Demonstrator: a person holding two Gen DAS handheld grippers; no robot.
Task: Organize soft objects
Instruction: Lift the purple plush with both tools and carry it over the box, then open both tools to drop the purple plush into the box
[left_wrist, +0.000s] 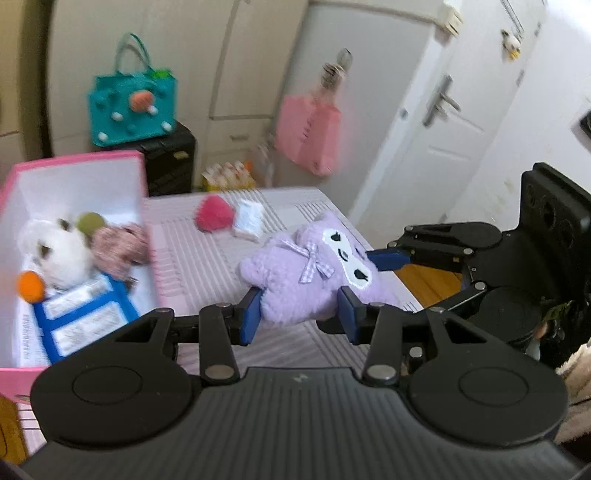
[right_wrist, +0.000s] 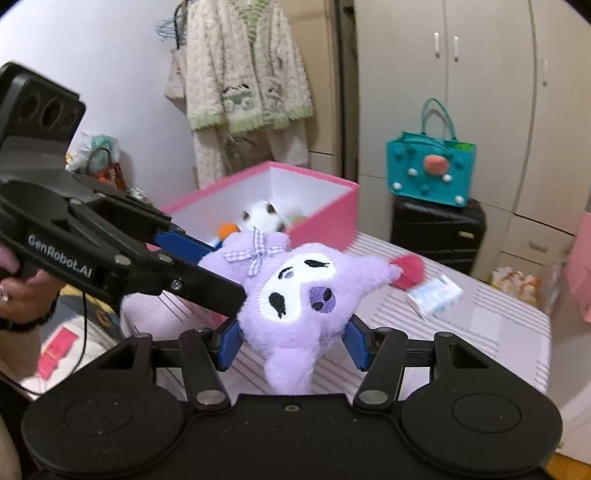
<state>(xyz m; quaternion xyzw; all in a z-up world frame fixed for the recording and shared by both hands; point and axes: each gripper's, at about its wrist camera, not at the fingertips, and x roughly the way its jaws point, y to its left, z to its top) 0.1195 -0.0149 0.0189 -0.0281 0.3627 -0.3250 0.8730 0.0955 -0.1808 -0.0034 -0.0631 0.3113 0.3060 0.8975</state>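
Right wrist view — purple plush (right_wrist: 295, 295) hides pink box (right_wrist: 325, 218) contents.

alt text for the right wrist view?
Both grippers, right and left, clamp a purple plush toy above a striped table. Behind it, an open pink box holds other soft toys.

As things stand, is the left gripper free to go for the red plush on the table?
Probably not yet. The left gripper is shut on the purple plush, which the right gripper also holds. The red plush lies uncovered beyond it.
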